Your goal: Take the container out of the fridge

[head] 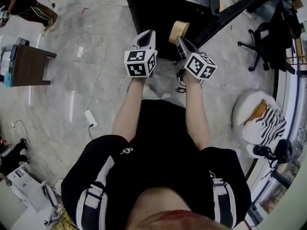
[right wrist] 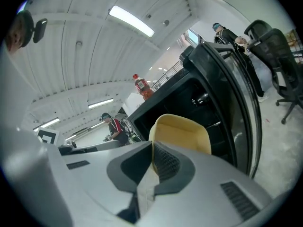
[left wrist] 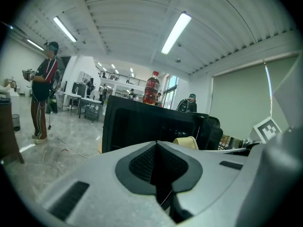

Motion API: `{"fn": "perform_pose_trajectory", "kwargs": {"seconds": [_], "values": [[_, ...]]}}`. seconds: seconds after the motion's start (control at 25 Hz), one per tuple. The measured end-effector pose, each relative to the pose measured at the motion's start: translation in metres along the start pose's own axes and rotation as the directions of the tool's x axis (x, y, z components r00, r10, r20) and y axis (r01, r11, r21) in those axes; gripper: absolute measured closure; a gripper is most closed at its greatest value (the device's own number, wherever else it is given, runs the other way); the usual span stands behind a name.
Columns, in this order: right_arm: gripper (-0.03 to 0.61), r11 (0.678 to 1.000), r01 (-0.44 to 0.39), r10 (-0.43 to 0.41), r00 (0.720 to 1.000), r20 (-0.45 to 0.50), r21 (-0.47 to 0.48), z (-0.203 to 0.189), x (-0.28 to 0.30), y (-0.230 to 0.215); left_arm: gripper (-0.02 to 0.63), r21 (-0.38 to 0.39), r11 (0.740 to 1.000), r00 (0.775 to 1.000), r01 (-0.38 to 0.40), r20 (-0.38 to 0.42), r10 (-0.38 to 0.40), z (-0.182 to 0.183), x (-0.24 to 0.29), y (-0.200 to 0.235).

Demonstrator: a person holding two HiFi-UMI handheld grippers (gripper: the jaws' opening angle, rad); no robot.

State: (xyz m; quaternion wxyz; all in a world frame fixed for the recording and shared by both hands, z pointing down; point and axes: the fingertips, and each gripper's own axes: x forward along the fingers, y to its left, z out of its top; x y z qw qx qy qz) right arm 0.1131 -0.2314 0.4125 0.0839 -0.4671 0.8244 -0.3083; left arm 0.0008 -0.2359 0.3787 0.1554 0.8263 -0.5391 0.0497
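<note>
A pale yellow container (head: 179,31) hangs just in front of the black fridge (head: 163,4), whose door (head: 230,11) stands swung open to the right. My right gripper (head: 181,41) is shut on the container's rim. In the right gripper view the container (right wrist: 182,131) rises above the right gripper (right wrist: 152,160), with the fridge's dark inside (right wrist: 189,93) behind it. My left gripper (head: 145,36) is beside it to the left, shut and holding nothing. In the left gripper view the left gripper (left wrist: 156,167) points at the fridge (left wrist: 137,126), and the container (left wrist: 187,142) shows at its right.
A red bottle (right wrist: 141,85) stands on top of the fridge. A brown table (head: 29,66) is at the left, an office chair (head: 268,47) and a white bag (head: 261,116) at the right. A power strip (head: 90,118) lies on the floor. A person (head: 29,6) stands far left.
</note>
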Motion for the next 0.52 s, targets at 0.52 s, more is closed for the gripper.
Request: {"fn": "perform_pose_trajectory", "kwargs": {"seconds": [0.52], "values": [[0.561,0.991,0.012,-0.015,1.000,-0.020,-0.133,-0.001,0.001,0.011,0.604,-0.006,1.000,1.000,-0.008,0.001,0.008,-0.004,-0.005,0.004]]}}
